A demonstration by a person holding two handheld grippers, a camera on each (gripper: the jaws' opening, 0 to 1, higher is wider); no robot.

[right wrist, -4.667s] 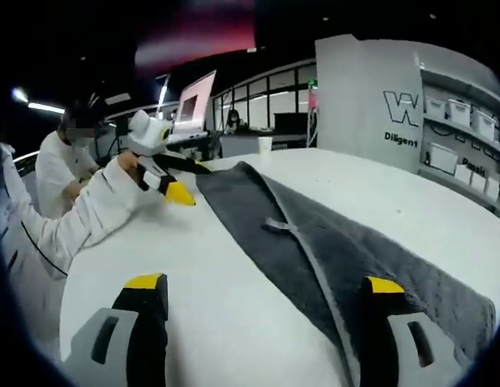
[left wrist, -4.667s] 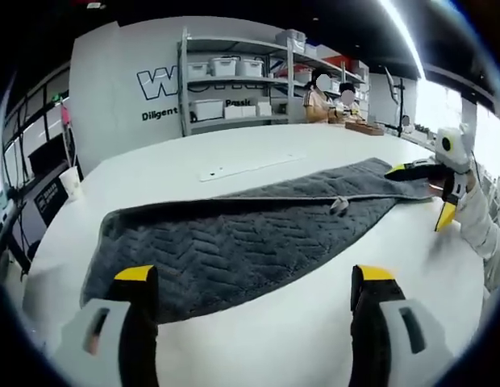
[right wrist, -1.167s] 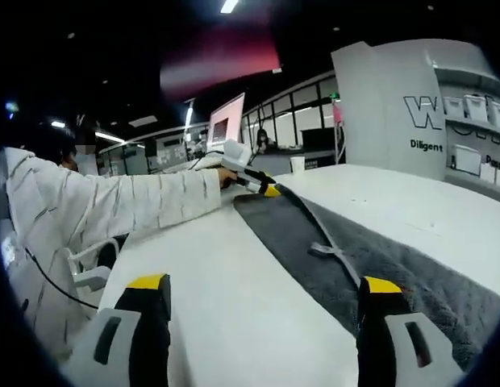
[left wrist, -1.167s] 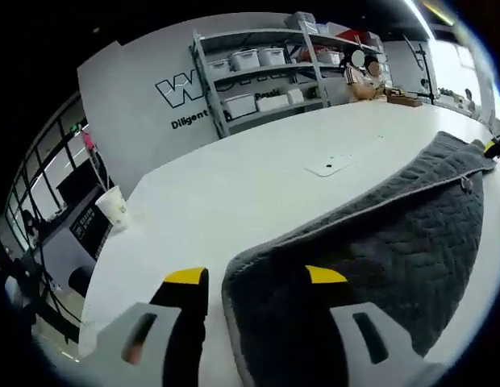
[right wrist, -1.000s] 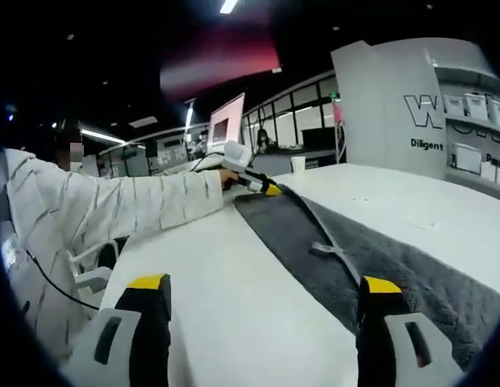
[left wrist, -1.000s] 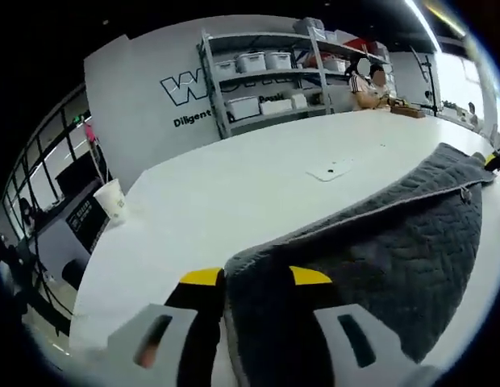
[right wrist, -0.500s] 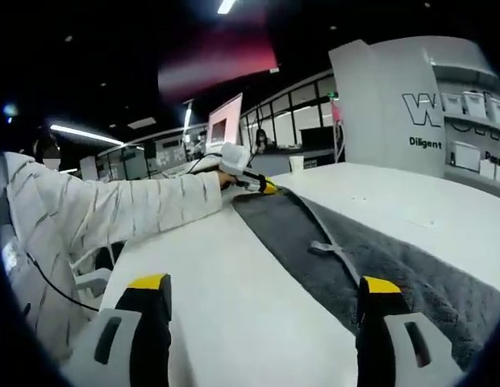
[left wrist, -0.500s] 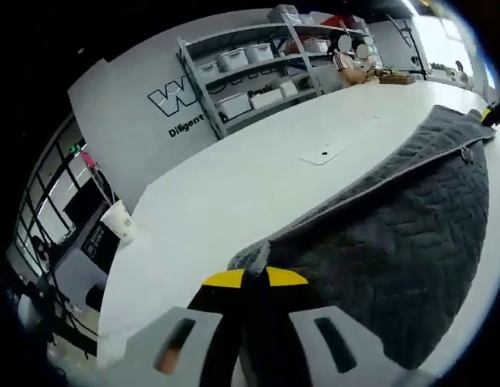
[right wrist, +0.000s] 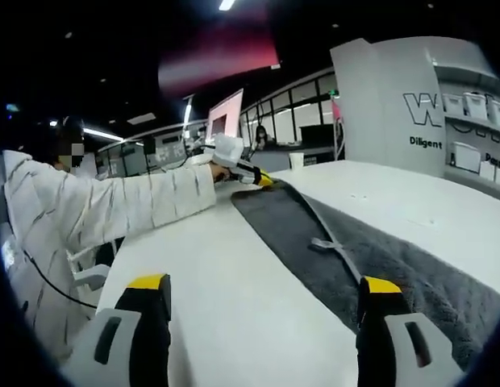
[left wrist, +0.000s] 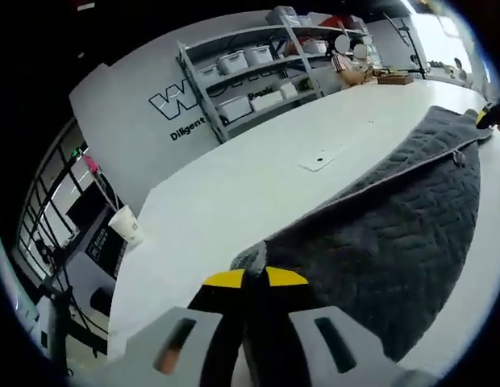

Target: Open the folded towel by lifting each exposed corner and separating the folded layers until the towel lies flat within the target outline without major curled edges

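Observation:
A dark grey quilted towel (left wrist: pixel 395 218) lies folded lengthwise on the white table (left wrist: pixel 234 193). My left gripper (left wrist: pixel 256 278) is shut on the towel's near corner, which bunches between the yellow tips. In the right gripper view the same towel (right wrist: pixel 314 234) runs away from me, a small loop tag (right wrist: pixel 324 243) on its seam. At its far end the left gripper (right wrist: pixel 262 181), held by a white-sleeved arm (right wrist: pixel 137 205), grips that corner a little off the table. My right gripper (right wrist: pixel 265 284) stands open low over the near end, its right finger above the towel's edge. Its tip (left wrist: pixel 484 118) shows at the towel's far end.
Shelves with white bins (left wrist: pixel 234 89) stand behind the table, and a paper cup (left wrist: pixel 125 224) sits near its left edge. A small flat white plate (left wrist: pixel 318 161) lies on the table beyond the towel. People sit at the back (left wrist: pixel 351 60). A monitor (right wrist: pixel 226 117) stands behind the far end.
My left gripper's jaws closed from open around the towel corner to shut on it, and the corner now sits slightly lifted. The right gripper has stayed open and nearly still.

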